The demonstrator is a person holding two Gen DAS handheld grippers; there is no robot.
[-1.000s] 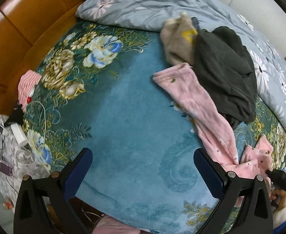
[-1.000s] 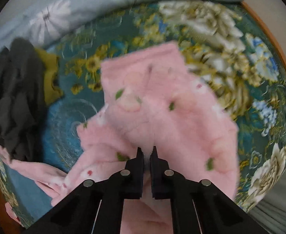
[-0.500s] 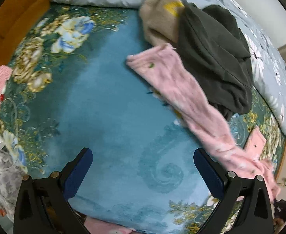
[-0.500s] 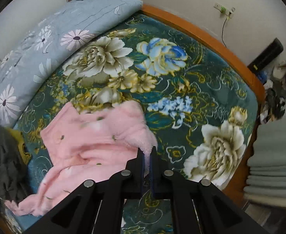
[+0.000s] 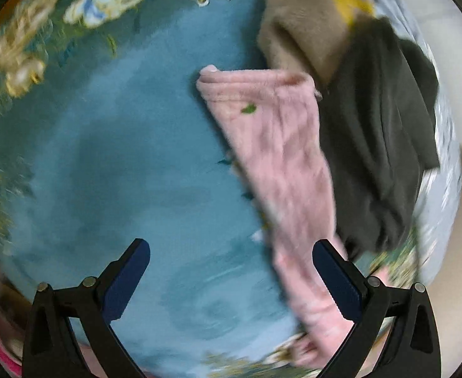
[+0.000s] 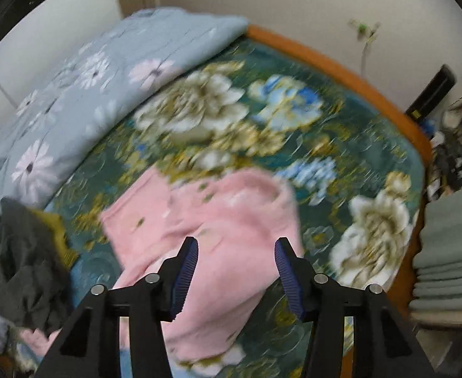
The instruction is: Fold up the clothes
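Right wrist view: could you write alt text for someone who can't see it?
The right gripper, jaws opening with nothing between them, hangs over a pink garment lying on a floral bedspread. A dark garment lies at left, a grey-blue quilt beyond.

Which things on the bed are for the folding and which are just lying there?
For the folding:
pink garment
dark grey garment
tan garment
left gripper
right gripper, jaws opening

Just lying there:
floral bedspread
light blue quilt

Pink fleece garment (image 6: 218, 236) with small green flecks: I see it crumpled at frame centre, its leg (image 5: 281, 170) stretched diagonally.
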